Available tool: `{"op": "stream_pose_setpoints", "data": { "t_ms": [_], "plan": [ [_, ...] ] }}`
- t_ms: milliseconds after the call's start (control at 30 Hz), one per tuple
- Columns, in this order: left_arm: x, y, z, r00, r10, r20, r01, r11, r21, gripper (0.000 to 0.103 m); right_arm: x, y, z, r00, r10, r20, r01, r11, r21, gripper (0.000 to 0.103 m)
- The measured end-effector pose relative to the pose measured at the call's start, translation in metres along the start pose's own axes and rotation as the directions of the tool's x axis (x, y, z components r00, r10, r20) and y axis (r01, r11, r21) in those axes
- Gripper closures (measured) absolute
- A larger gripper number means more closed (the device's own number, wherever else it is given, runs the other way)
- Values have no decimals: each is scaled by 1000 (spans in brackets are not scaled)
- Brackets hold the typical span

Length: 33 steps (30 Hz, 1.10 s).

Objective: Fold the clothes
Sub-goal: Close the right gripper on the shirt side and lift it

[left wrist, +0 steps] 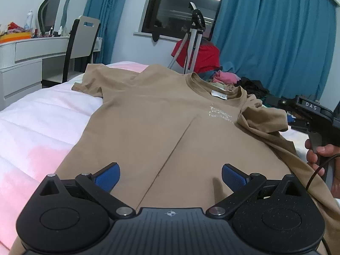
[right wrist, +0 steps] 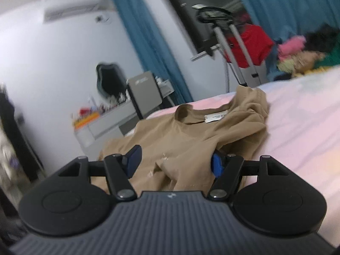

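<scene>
T-shirt [left wrist: 153, 114] on bed [left wrist: 42, 116] | clothes pile [left wrist: 225, 78] behind collar | desk [left wrist: 31, 48] left of bed

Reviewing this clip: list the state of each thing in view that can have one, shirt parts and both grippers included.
Tan T-shirt: spread front up on the pink bed cover, not yet folded into a stack.
Far sleeve: lying flat, spread outward.
Near sleeve: bunched and folded in over the shirt body.
Left gripper: open, over the shirt's lower part, nothing gripped.
Right gripper: open, over rumpled fabric.
</scene>
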<state>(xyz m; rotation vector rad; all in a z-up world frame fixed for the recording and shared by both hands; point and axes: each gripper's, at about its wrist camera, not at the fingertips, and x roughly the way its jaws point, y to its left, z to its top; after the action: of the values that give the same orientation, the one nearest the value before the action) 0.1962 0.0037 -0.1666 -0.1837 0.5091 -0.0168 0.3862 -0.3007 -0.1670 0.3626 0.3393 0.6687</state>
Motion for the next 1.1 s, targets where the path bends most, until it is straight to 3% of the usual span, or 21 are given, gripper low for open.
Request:
{"op": "stream_pose_setpoints", "data": {
  "t_ms": [133, 200, 233, 367, 433, 500, 533, 600, 667, 767, 800, 833, 867, 900, 933, 967, 1000, 1100],
  "plan": [
    [0, 0, 0, 1000, 1, -1, -1, 1000, 13, 1, -2, 12, -6, 1000, -7, -28, 5, 996, -94, 38],
    [0, 1, 0, 1000, -1, -1, 1, 1000, 15, 1, -4, 12, -6, 998, -42, -50, 36, 993, -110, 69],
    [0, 1, 0, 1000, -2, -1, 2, 1000, 14, 1, -5, 12, -5, 996, -75, -54, 68, 991, -118, 96],
    [1, 2, 0, 1000, -3, -2, 3, 1000, 16, 1, -26, 2, 21, 991, -135, 16, 135, 989, -65, 98],
    [1, 2, 0, 1000, -3, -2, 4, 1000, 17, 1, -44, -8, 45, 974, -214, 78, 213, 977, 19, 98],
    [1, 2, 0, 1000, -4, -4, 4, 1000, 17, 1, -64, -19, 63, 940, -313, 132, 301, 948, 104, 98],
    [2, 2, 0, 1000, -4, -4, 4, 1000, 18, 1, -78, -27, 70, 906, -394, 156, 371, 915, 159, 98],
    [2, 2, 0, 1000, -2, -5, 3, 1000, 20, 1, -96, -38, 75, 826, -534, 179, 489, 838, 244, 96],
    [2, 2, 0, 1000, -3, -5, 3, 1000, 21, 1, -113, -47, 77, 731, -653, 196, 582, 747, 321, 94],
    [2, 2, -1, 1000, -2, -6, 2, 1000, 25, 1, -126, -64, 72, 720, -676, 153, 584, 711, 391, 94],
    [2, 2, -1, 1000, -1, -6, 1, 1000, 26, 1, -129, -66, 69, 715, -684, 144, 592, 702, 396, 88],
    [1, 3, -1, 1000, -1, -6, 1, 1000, 27, 1, -132, -68, 66, 709, -692, 134, 600, 693, 401, 67],
    [1, 3, -2, 1000, -1, -6, 2, 1000, 27, 1, -135, -70, 62, 694, -710, 119, 617, 671, 410, 36],
    [1, 3, -2, 1000, -2, -6, 2, 1000, 28, 1, -140, -74, 57, 673, -732, 101, 634, 642, 430, 19],
    [1, 3, -2, 1000, -2, -5, 2, 1000, 28, 1, -146, -78, 54, 664, -743, 84, 635, 620, 461, 11],
    [1, 3, -2, 1000, -3, -4, 3, 1000, 29, 1, -153, -83, 50, 656, -752, 67, 634, 597, 492, 11],
    [0, 2, -2, 1000, -3, -4, 3, 1000, 30, 1, -163, -86, 45, 666, -744, 57, 616, 592, 520, 11],
    [0, 1, -2, 1000, -1, -4, 1, 999, 37, 1, -187, -79, 28, 714, -695, 86, 559, 639, 529, 11]
  ]
}}
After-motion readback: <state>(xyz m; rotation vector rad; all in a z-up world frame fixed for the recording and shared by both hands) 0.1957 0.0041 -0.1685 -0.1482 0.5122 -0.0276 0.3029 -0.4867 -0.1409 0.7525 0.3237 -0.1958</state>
